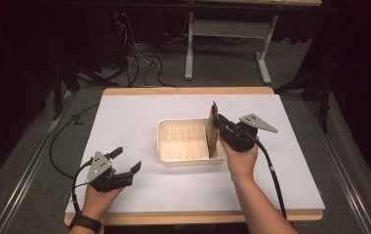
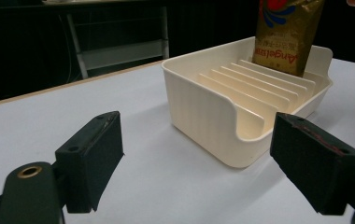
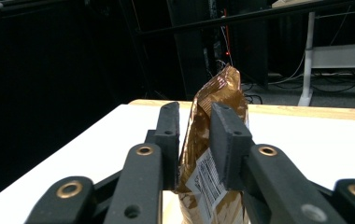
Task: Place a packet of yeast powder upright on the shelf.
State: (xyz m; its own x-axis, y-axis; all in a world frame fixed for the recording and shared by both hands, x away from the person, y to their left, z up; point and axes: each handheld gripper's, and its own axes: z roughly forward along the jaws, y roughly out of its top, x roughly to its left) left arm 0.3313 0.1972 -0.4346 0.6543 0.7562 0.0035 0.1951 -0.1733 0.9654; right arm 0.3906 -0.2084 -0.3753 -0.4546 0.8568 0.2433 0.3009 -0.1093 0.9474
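Left gripper (image 1: 126, 160): rests low on the white table (image 1: 139, 195) near its front left corner, held in the person's left hand (image 1: 100, 192); its 2 jaws stand wide apart with nothing between them (in its own view they frame the near corner of the tray).
Tray (image 1: 166, 144): cream plastic, at the middle of the table, with thin dividers that split it into narrow slots.
Packet (image 1: 213, 127): gold-brown foil, standing upright in the slot at the tray's right end.
Right gripper (image 1: 216, 121): held by the right hand (image 1: 241, 161) just right of the tray, jaws on either side of the packet's upper part; they sit close against the foil, but whether the pads press on it I cannot tell.
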